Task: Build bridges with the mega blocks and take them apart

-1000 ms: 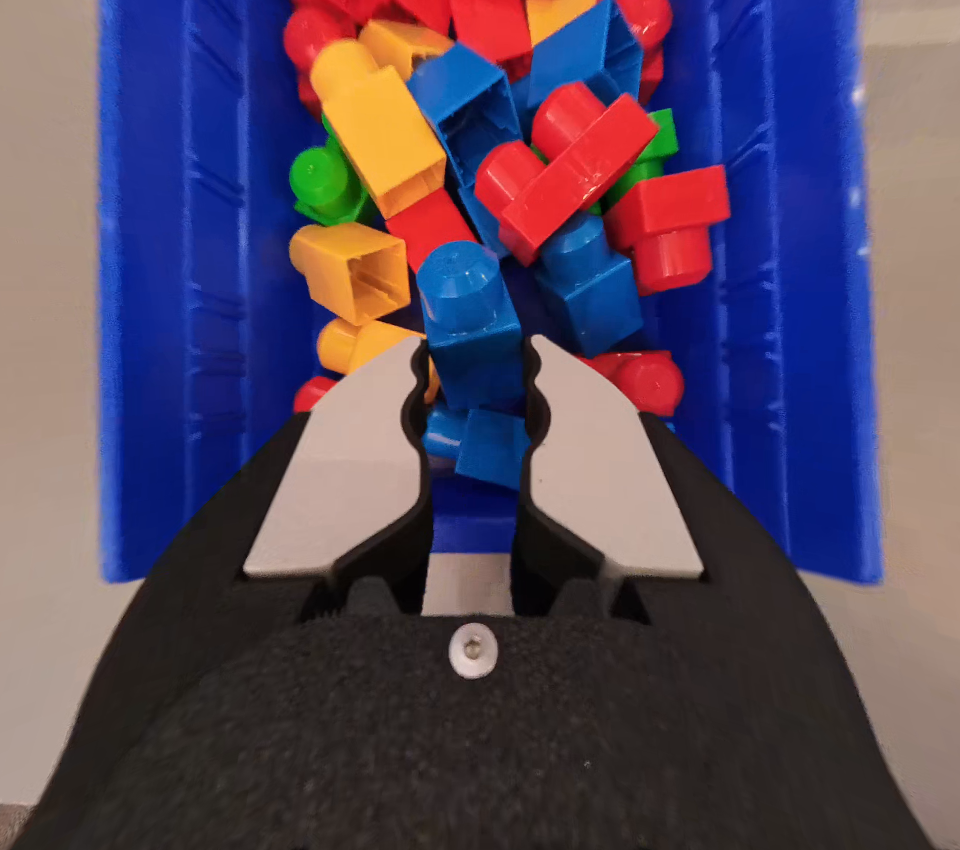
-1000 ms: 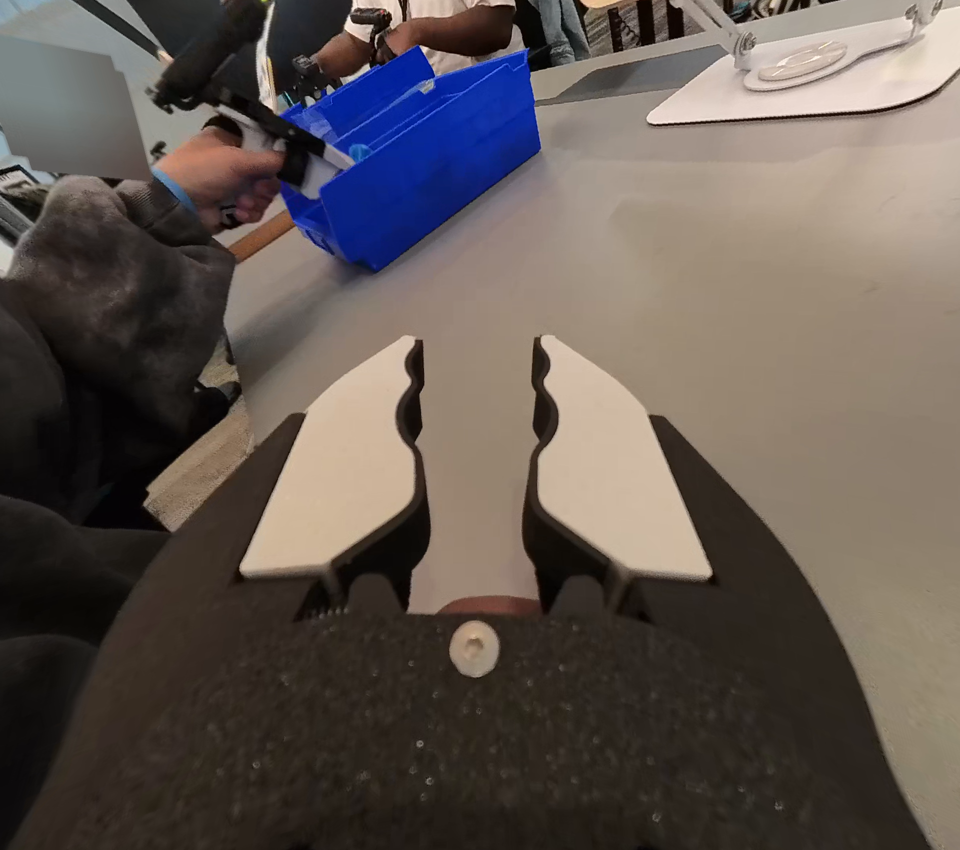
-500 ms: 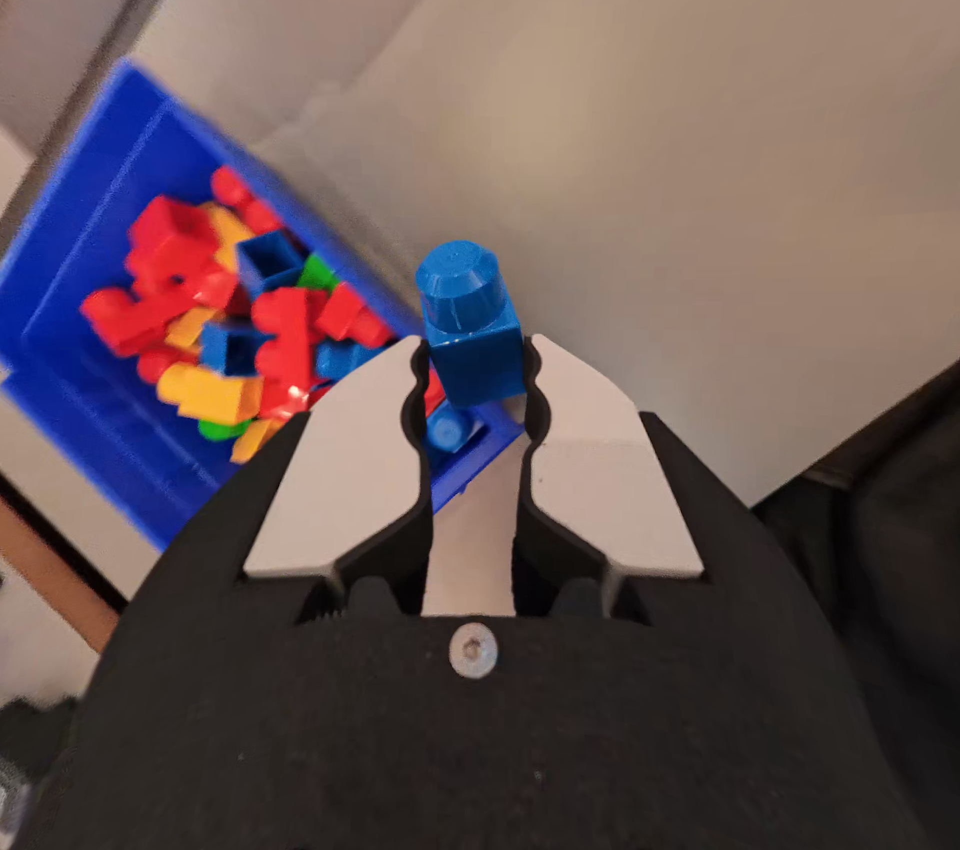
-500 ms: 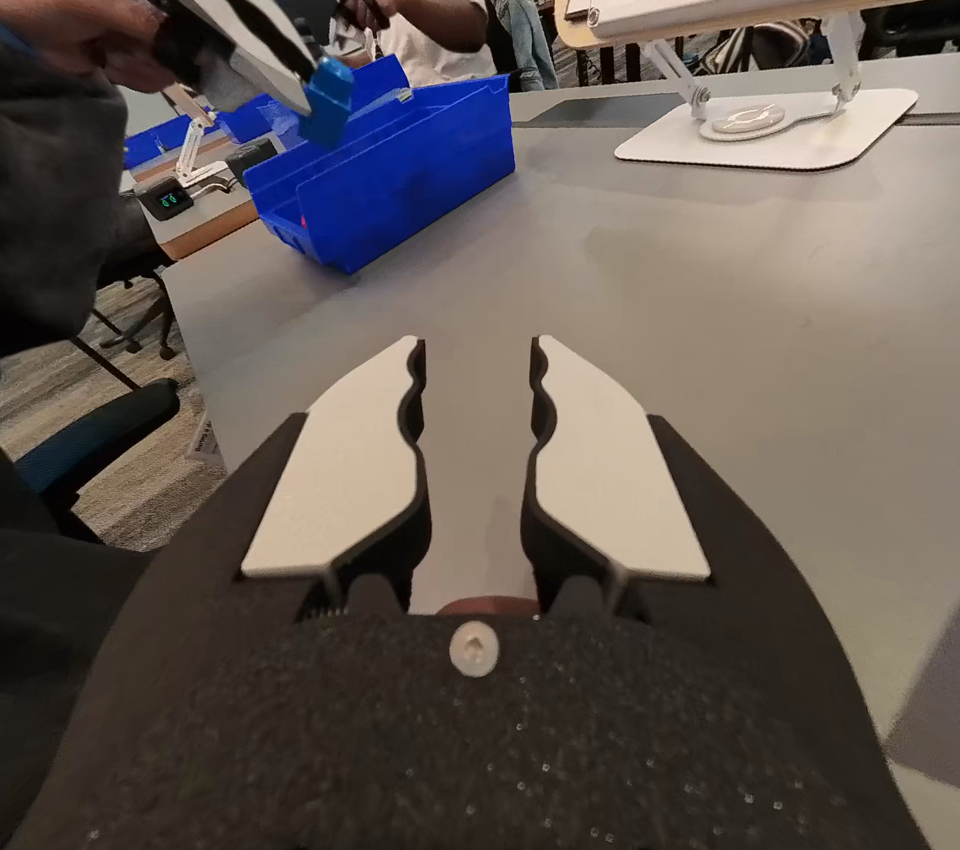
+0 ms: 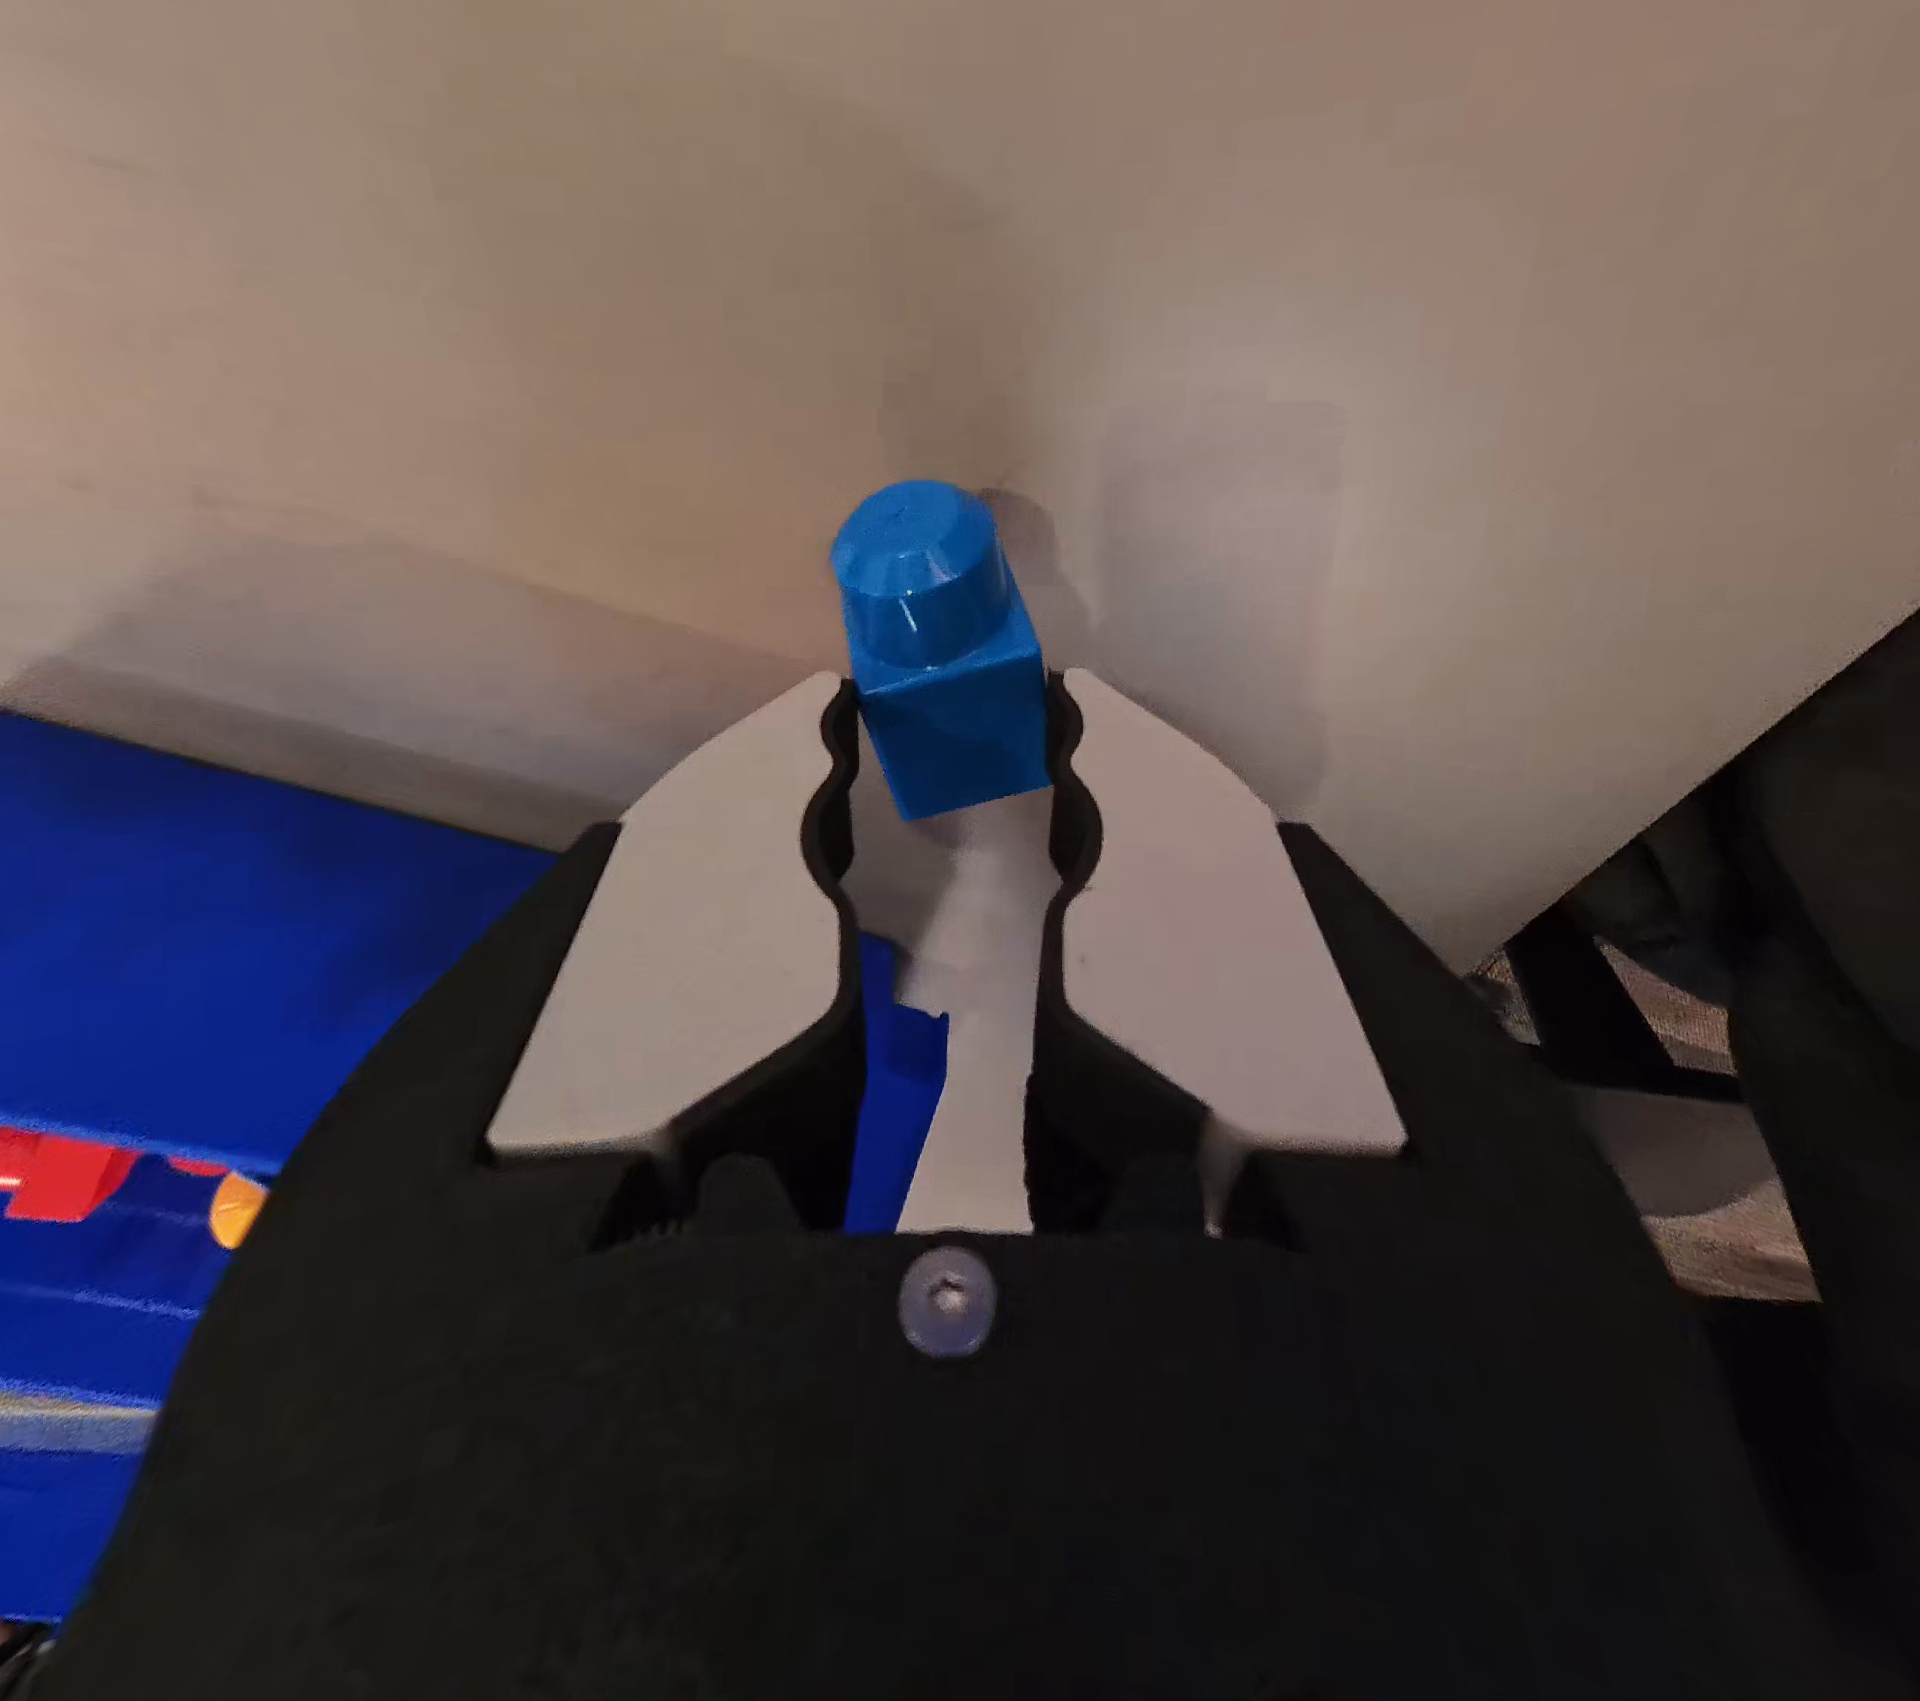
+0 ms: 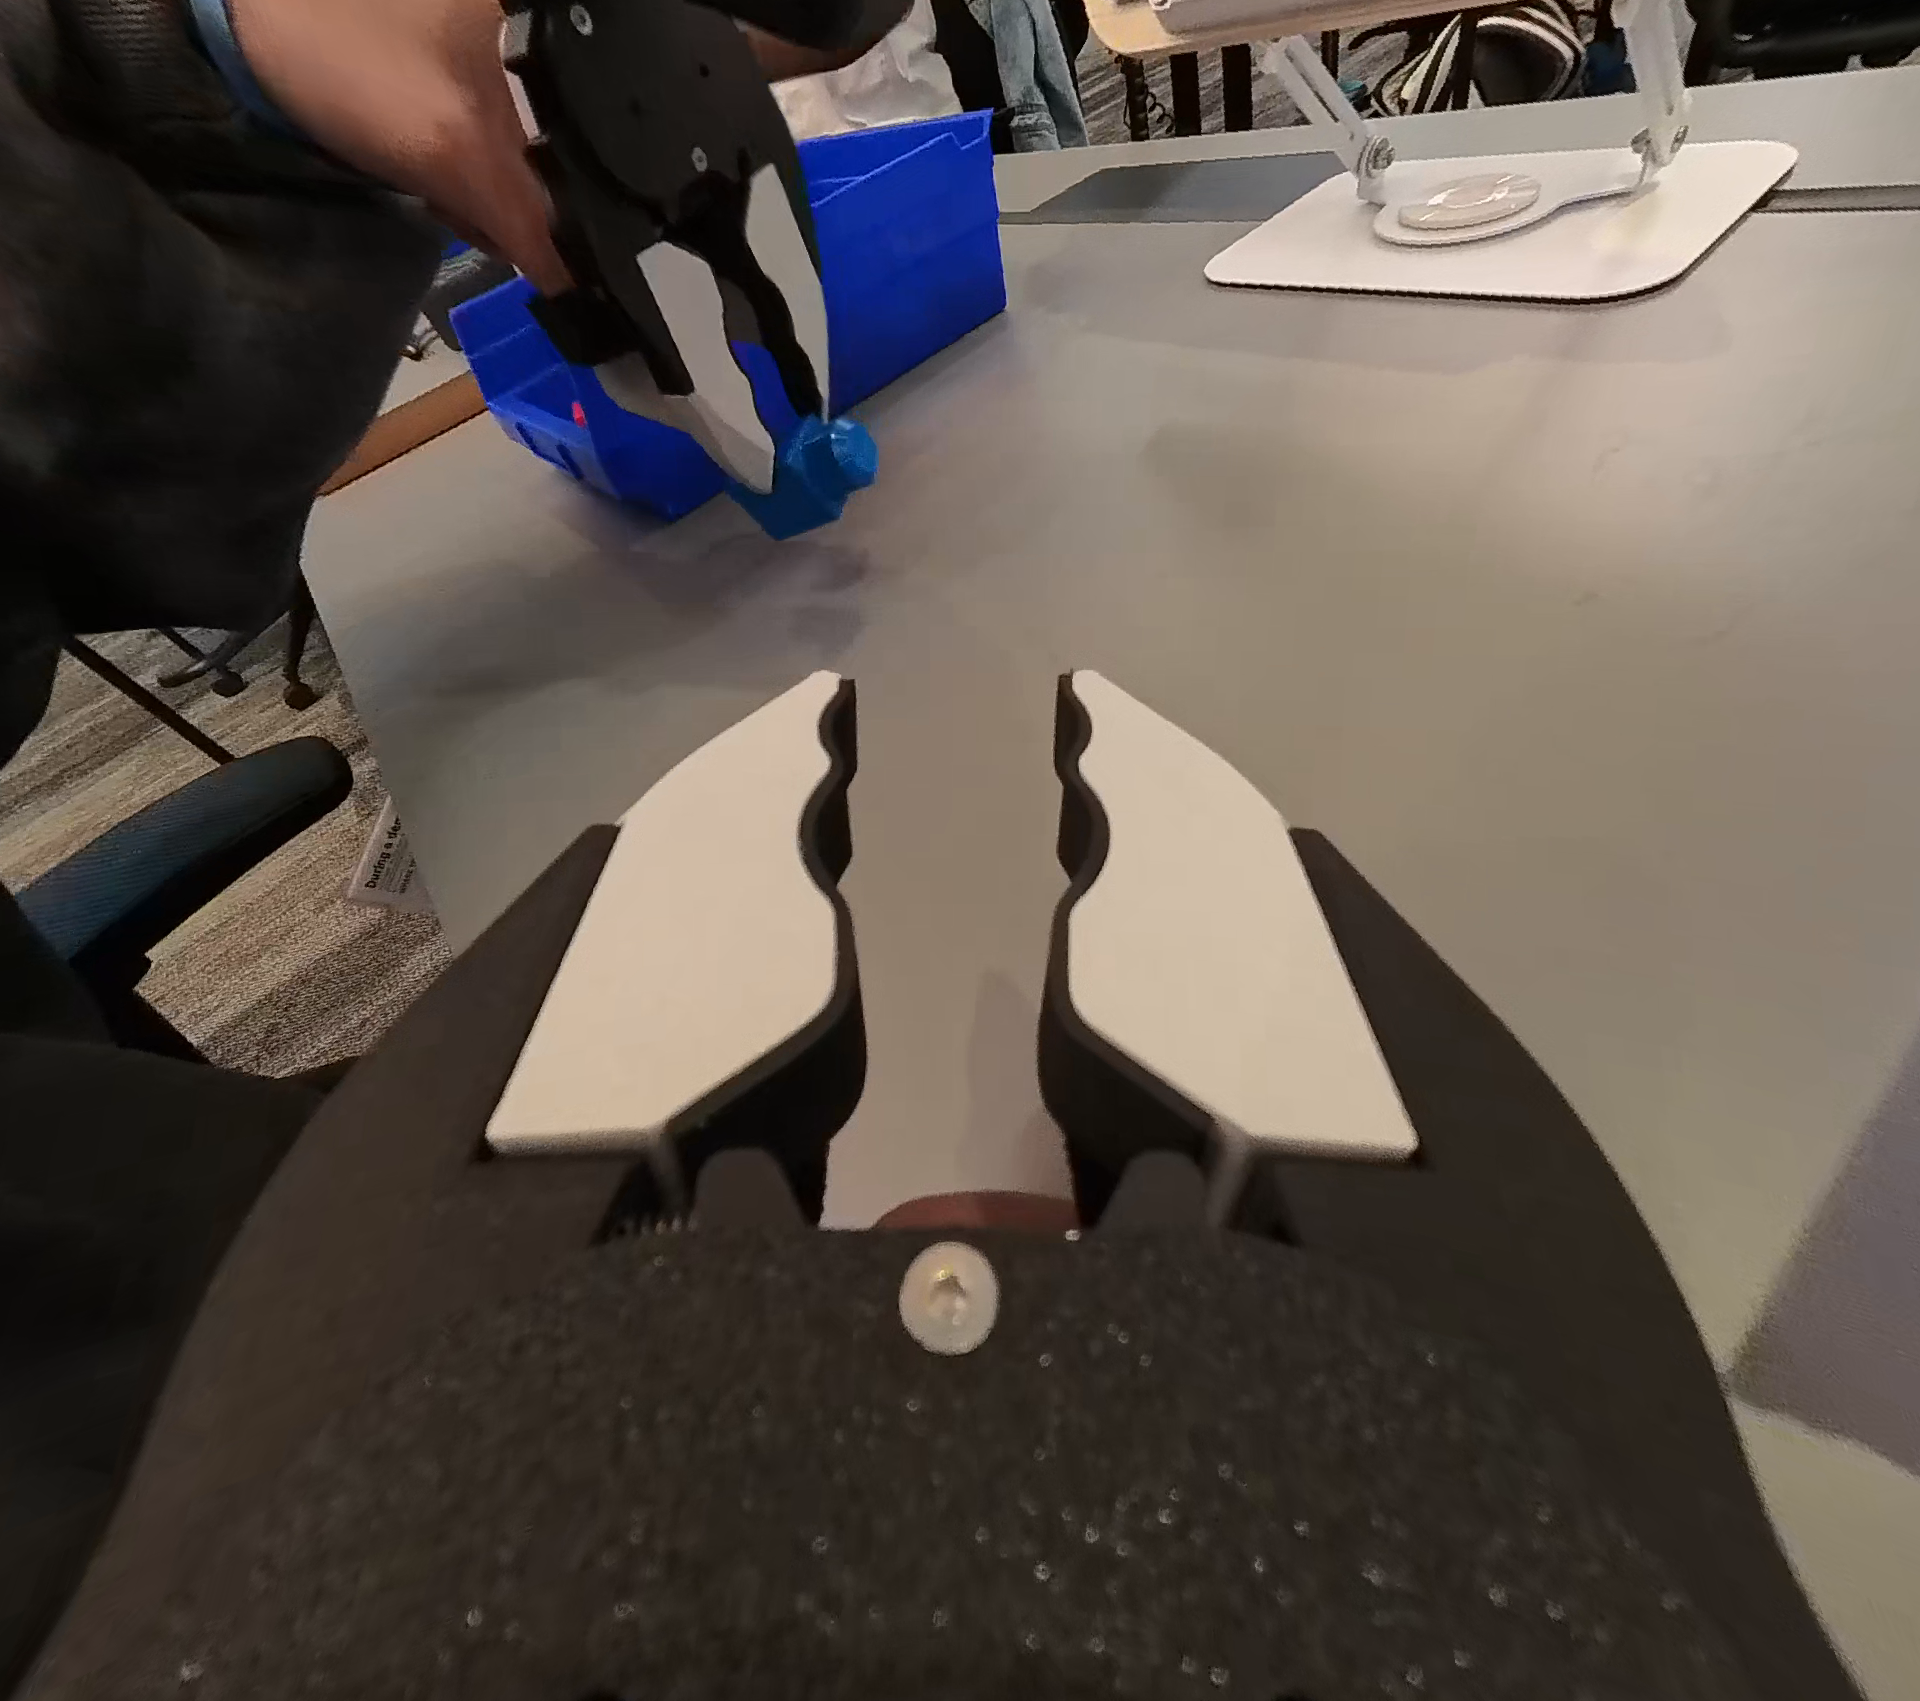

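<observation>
A grey table is seen across both views. The blue bin is cut off in the left wrist view & partly hidden by the left gripper in the right wrist view; only 2 or 3 red & yellow blocks are made out inside, rest hidden. A white stand w/ a printed sheet is cropped at the top. 1 blue 1-stud block is clamped by the left gripper, tilted, just beside the bin; table contact can't be told. The right gripper is held apart, nothing between its jaws.
</observation>
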`<action>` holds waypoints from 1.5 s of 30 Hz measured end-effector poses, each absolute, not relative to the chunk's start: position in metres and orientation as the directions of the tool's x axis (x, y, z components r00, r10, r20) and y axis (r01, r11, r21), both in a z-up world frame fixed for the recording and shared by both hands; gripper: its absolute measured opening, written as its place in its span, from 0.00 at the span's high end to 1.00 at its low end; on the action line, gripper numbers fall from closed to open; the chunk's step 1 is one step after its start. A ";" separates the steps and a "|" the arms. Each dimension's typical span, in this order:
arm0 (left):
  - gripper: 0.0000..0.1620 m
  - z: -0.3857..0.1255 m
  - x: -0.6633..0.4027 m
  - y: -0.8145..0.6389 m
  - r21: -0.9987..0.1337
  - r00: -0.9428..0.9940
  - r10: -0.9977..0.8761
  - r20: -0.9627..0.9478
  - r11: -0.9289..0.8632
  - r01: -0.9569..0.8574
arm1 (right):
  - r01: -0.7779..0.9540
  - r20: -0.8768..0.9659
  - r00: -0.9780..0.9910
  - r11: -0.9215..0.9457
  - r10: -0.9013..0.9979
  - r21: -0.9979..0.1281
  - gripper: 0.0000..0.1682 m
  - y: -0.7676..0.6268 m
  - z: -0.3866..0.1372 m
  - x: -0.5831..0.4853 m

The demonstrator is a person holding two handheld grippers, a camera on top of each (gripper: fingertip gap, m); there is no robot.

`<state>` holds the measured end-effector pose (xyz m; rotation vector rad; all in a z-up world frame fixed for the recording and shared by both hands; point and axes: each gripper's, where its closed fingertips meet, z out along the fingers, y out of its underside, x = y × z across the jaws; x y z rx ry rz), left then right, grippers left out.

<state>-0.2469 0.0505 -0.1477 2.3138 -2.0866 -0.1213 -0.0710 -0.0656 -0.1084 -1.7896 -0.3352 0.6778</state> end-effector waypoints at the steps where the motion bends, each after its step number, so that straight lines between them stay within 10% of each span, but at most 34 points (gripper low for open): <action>1: 0.79 -0.150 -0.246 0.049 0.077 0.095 -0.995 -0.036 -0.098 -0.992 | -0.108 -0.277 0.794 -0.324 0.541 -0.940 0.78 -0.065 -0.109 -0.071; 24: 0.75 -0.173 -0.234 0.043 0.060 0.087 -0.995 -0.045 -0.090 -0.994 | -0.096 -0.285 0.777 -0.342 0.562 -0.935 0.78 -0.065 -0.110 -0.076; 33: 0.65 -0.108 -0.259 0.038 -0.272 0.320 -0.942 -0.101 -0.283 -0.920 | -0.099 -0.288 0.776 -0.343 0.561 -0.934 0.78 -0.066 -0.110 -0.074; 41: 0.63 -0.022 -0.369 0.062 -0.741 0.772 -0.626 -0.106 -0.468 -0.481 | -0.096 -0.278 0.784 -0.333 0.555 -0.938 0.78 -0.064 -0.108 -0.072; 45: 0.64 -0.043 -0.418 0.078 -0.790 0.878 -0.469 -0.097 -0.500 -0.355 | -0.082 -0.266 0.784 -0.330 0.562 -0.940 0.78 -0.062 -0.109 -0.075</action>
